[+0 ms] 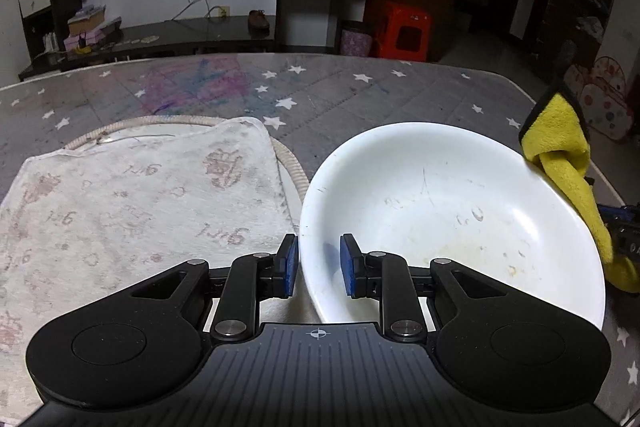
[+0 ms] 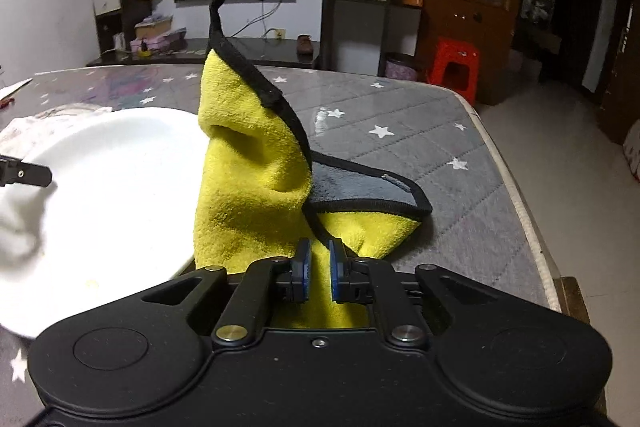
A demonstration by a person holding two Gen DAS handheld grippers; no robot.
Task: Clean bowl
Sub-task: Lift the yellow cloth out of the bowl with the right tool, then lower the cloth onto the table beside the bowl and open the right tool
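While clamped: bowl (image 1: pixel 452 211) rim within left gripper (image 1: pixel 319 265).

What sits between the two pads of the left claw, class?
The near rim of the white bowl: the left claw is shut on it, one pad outside the wall and one inside, seen in the left wrist view.

The left gripper (image 1: pixel 319 263) sits at the bottom centre of the frame, its blue pads clamped on the near rim of the white bowl (image 1: pixel 452 215), one pad outside, one inside. Faint marks and yellowish stains show in the bowl. A yellow cloth (image 1: pixel 568 167) drapes over its right rim. A pale printed towel (image 1: pixel 132 203) lies at left on the star-patterned table (image 1: pixel 320 87).
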